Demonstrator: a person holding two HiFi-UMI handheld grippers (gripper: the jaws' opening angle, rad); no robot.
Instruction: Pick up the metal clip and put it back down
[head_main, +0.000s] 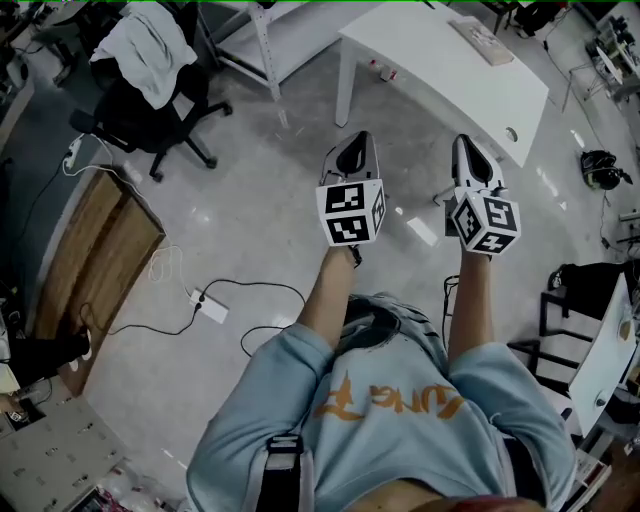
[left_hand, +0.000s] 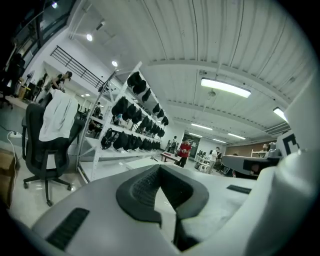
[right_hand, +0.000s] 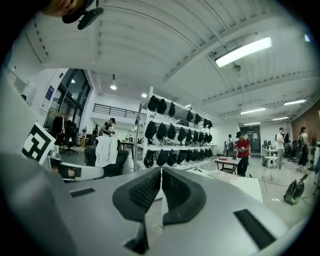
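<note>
Claws are held out side by side at arm's length over a pale floor (head_main: 250, 220), the left claw (head_main: 355, 148) and the right claw (head_main: 470, 150) each carried ahead of its marker cube and pointed toward a white desk (head_main: 440, 75). Both are shown pressed together in their own views: the dark ribbed pads (left_hand: 142, 187) of the left claw are met at their tips, and those of the right (right_hand: 142, 192) are closed along a thin seam, with nothing pinched between either pair. The metal clip cannot be made out in any view, so its place relative to either claw cannot be told; a flat pale object (head_main: 483, 40) lies on the far part of the desk, too small to be identified. A black office chair (head_main: 150, 115) draped with a white garment (head_main: 150, 45) is seen to the left, near a wooden board (head_main: 95, 250) and a power strip (head_main: 210, 307) on the floor. A white rack (right_hand: 175, 137) hung with dark bags is seen in both gripper views.
</note>
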